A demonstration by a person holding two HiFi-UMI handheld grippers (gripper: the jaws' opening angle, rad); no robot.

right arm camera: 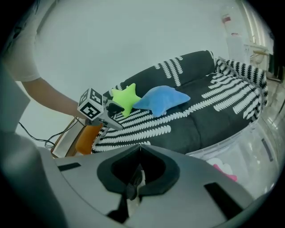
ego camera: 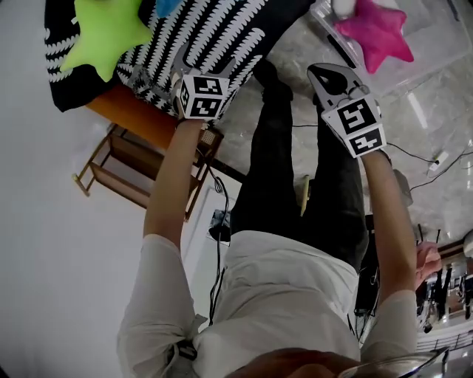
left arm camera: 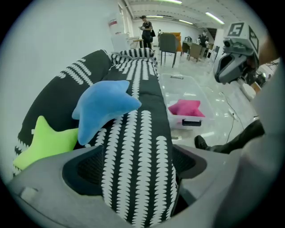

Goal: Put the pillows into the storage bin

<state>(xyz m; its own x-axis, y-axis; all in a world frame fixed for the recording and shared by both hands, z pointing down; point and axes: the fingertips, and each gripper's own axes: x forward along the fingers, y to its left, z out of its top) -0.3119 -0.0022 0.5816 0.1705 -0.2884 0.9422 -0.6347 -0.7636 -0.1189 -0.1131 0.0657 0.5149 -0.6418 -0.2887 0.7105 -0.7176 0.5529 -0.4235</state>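
A lime-green star pillow (ego camera: 103,33) (left arm camera: 46,140) (right arm camera: 124,98) and a blue pillow (ego camera: 166,6) (left arm camera: 102,109) (right arm camera: 162,100) lie on a sofa under a black-and-white striped cover (ego camera: 222,29) (left arm camera: 142,133). A pink star pillow (ego camera: 373,29) (left arm camera: 187,108) rests inside the clear storage bin (ego camera: 436,66) (left arm camera: 178,84) (right arm camera: 249,142) on the floor. My left gripper (ego camera: 203,63) (left arm camera: 138,156) (right arm camera: 113,108) is at the sofa's near end, short of the green pillow, its jaws closed on a ridge of the striped cover. Shut and empty, my right gripper (ego camera: 325,74) (right arm camera: 138,149) hangs over the floor beside the bin.
A wooden side stand (ego camera: 126,166) and an orange surface (ego camera: 137,114) sit below the sofa's end. Cables (ego camera: 429,166) run over the glossy floor. A white wall backs the sofa. Far off in the room a person (left arm camera: 146,29) stands near desks and chairs.
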